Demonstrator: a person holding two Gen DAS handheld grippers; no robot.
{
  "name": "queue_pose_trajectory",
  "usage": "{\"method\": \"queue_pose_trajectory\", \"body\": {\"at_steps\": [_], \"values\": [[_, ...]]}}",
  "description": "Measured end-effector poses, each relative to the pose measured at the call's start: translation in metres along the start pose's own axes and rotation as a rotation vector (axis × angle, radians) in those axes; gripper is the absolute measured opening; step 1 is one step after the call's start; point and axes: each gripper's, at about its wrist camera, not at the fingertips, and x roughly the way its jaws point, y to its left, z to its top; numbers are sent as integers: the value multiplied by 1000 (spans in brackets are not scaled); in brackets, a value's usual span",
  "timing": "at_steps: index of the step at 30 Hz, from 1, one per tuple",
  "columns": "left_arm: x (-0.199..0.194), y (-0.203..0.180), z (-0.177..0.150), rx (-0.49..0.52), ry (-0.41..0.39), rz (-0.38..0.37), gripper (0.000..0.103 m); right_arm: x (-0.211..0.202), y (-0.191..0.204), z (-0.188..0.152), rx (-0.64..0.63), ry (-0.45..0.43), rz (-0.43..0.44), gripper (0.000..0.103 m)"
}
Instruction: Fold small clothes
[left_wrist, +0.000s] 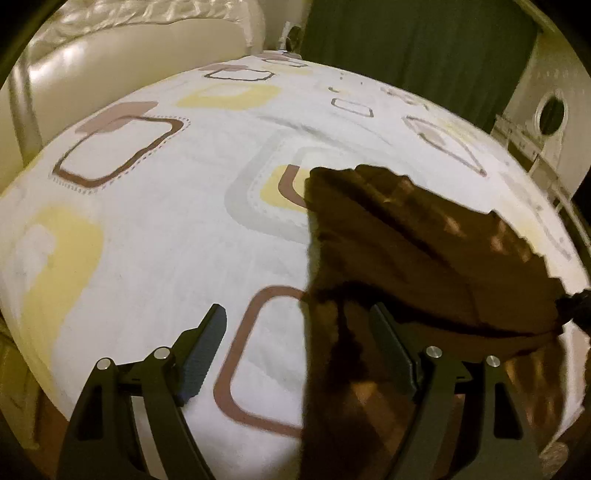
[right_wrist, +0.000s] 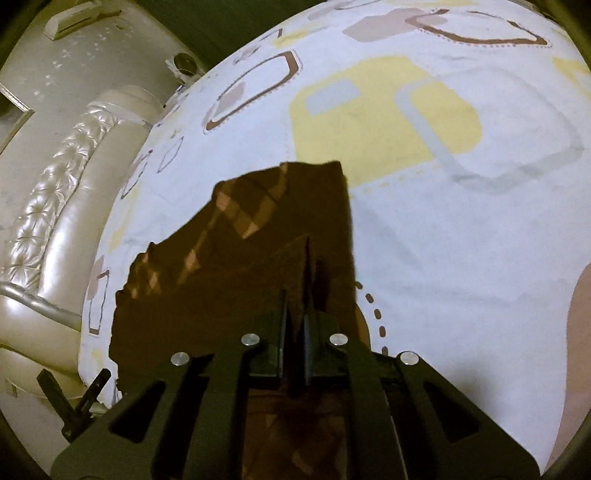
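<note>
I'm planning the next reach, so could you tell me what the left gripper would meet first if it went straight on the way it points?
Most likely the brown cloth: its left edge lies just ahead of the open left gripper, over the bedsheet. Depth is unclear, so the gripper might pass above it.

My right claw (right_wrist: 294, 325) hides the fold it pinches in the dark brown checked cloth (right_wrist: 236, 258), whose near end runs under its frame and out of sight. From the left wrist, that cloth (left_wrist: 406, 251) is motion-blurred, its pattern barely readable, its lower part cut by the frame edge.
</note>
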Motion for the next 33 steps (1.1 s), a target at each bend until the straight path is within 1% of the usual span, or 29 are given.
{"method": "queue_pose_trajectory", "body": {"at_steps": [2,5,8,10,12,14,16,19,22,24,26,28,31,33], "values": [[9,0,4,26,4,18,79,5,1,-2,-3,0,-4,7],[20,1,12,32,8,37,79,8,0,-3,4,7,2,7],[27,0,17,32,4,46,79,5,-4,-4,37,18,47,7],[32,-4,18,57,5,70,79,1,-5,-5,54,17,76,7],[33,-8,16,97,-15,95,79,-5,-6,-6,73,15,107,7],[32,-7,14,104,-36,114,80,-8,-7,-10,85,21,130,7],[32,-4,12,85,-38,117,80,-9,-8,-15,100,31,141,7],[30,2,9,51,-46,151,80,-8,-10,-22,115,41,152,7],[29,9,10,26,-56,191,80,-7,-10,-27,141,50,190,7],[31,15,12,-3,-45,194,80,-6,-8,-30,153,61,216,7],[33,19,12,-28,-24,188,80,-5,-3,-33,142,66,219,7],[33,20,11,-30,-19,189,80,-5,-1,-36,137,63,218,7],[33,20,9,-18,-15,203,80,-4,-7,-38,140,46,177,7],[34,23,8,-27,-9,199,80,1,-15,-41,154,53,154,7]]}}
